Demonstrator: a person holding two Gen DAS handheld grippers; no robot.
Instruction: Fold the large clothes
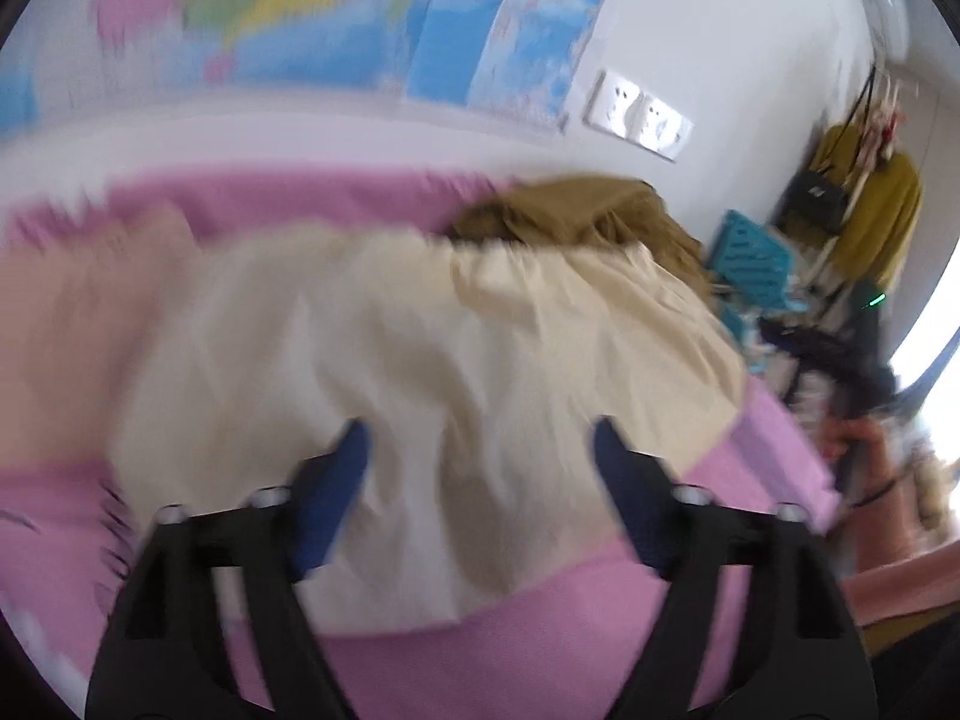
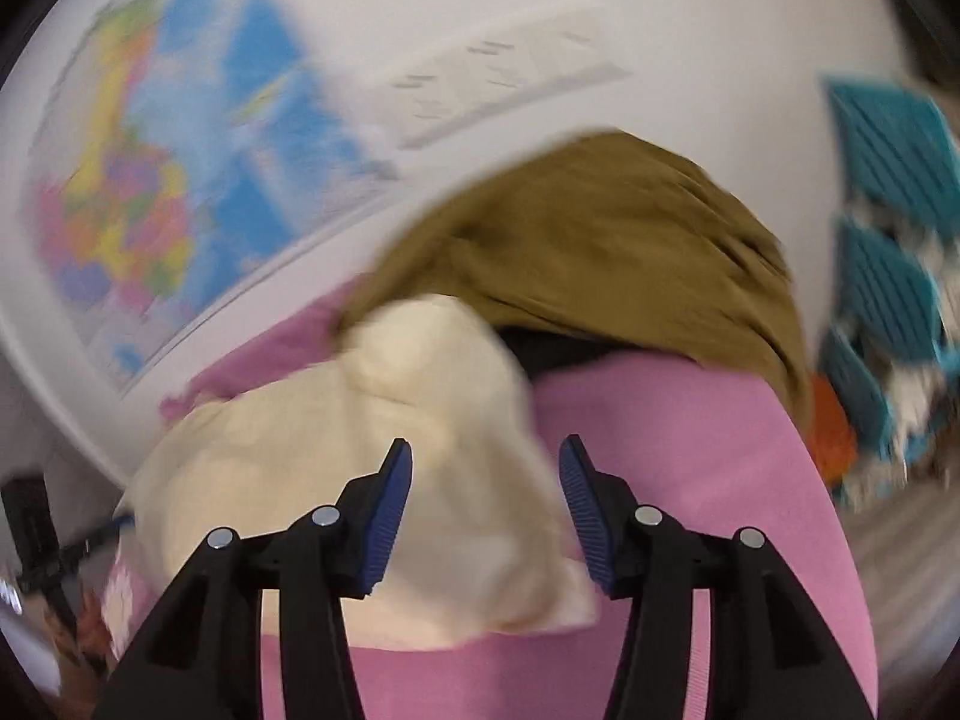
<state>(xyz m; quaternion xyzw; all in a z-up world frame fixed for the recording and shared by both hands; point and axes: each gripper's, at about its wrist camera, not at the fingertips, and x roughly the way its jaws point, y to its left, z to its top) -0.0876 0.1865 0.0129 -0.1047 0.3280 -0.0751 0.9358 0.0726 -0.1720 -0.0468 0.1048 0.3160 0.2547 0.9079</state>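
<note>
A pink-covered surface (image 2: 690,450) stood against a white wall (image 1: 720,60) hung with a map (image 2: 180,180). Ahead of the left gripper (image 1: 480,444) and right gripper (image 2: 485,459), both spread and empty, lay a cream garment (image 1: 420,348).

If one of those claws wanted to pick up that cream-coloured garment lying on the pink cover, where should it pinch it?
Probably the cream garment's loose near corner, coming from the near side. That edge lies flat and free on the pink cover, clear of the olive-brown garment piled on its far end. The right gripper, fingers apart and empty, is nearest it.
</note>
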